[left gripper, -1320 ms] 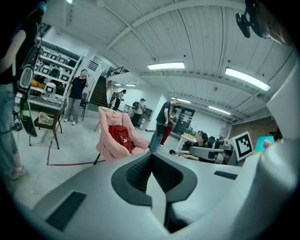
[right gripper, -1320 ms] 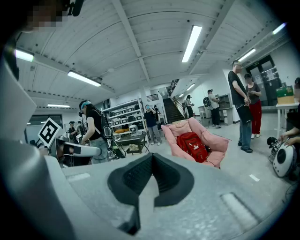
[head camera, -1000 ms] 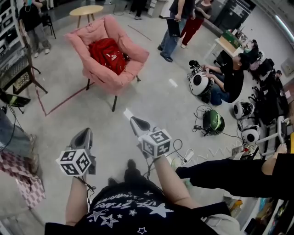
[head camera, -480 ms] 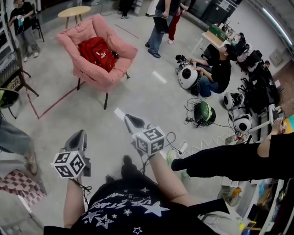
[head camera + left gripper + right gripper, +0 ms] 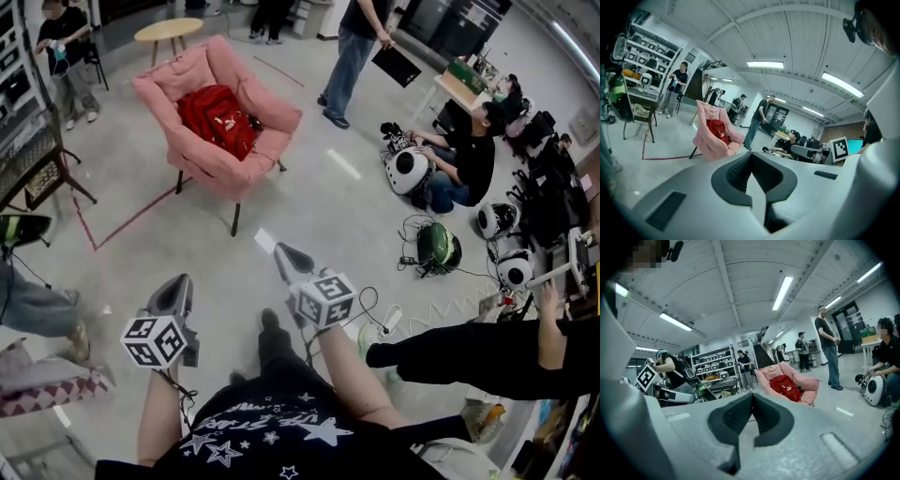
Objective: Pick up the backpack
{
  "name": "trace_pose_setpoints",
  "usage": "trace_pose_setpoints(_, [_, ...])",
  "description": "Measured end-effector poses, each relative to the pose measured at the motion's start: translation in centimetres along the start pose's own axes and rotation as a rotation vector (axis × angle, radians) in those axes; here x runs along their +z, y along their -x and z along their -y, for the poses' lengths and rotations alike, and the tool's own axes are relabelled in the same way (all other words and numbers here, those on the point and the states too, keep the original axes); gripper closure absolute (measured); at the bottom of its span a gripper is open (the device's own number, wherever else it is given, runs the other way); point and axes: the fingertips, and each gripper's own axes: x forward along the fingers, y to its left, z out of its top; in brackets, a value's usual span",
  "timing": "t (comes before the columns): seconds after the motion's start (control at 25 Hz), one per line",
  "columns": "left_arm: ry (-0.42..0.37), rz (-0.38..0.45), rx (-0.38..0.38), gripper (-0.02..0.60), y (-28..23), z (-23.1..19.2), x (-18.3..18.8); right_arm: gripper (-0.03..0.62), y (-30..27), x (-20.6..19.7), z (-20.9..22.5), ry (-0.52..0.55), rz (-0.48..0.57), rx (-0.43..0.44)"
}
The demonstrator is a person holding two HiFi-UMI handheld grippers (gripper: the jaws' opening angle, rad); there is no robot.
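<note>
A red backpack (image 5: 217, 116) lies on the seat of a pink armchair (image 5: 178, 141) some way off across the grey floor. It also shows in the left gripper view as the backpack (image 5: 717, 131) and in the right gripper view as the backpack (image 5: 786, 386). My left gripper (image 5: 176, 286) is held out low at the left, jaws shut and empty. My right gripper (image 5: 284, 255) is beside it, also shut with nothing between its jaws. Both point toward the chair from a distance.
A round wooden table (image 5: 170, 31) stands behind the armchair. Red tape (image 5: 127, 220) marks the floor by the chair. People stand and sit at the right among helmets (image 5: 436, 248), cables and a power strip (image 5: 386, 322). Shelving (image 5: 28, 141) lines the left side.
The view has swayed: chair and backpack shifted left, then back right and slightly down. Both grippers sit a little lower in the frame. A standing person has walked on.
</note>
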Motion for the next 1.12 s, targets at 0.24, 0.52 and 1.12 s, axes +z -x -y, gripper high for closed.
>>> trace_pose_setpoints(0.24, [-0.001, -0.019, 0.044, 0.575, -8.5, -0.9, 2.9, 0.594, -6.1, 2.1, 7.0, -0.016, -0.007, 0.058])
trace_pose_setpoints(0.52, [0.012, -0.014, 0.070, 0.575, -18.3, -0.7, 6.6, 0.594, -11.8, 5.0, 15.5, -0.009, -0.033, 0.090])
trace_pose_setpoints(1.12, [0.030, -0.001, 0.097, 0.574, -27.6, -1.4, 11.3, 0.594, -18.2, 7.3, 22.0, -0.006, -0.064, 0.162])
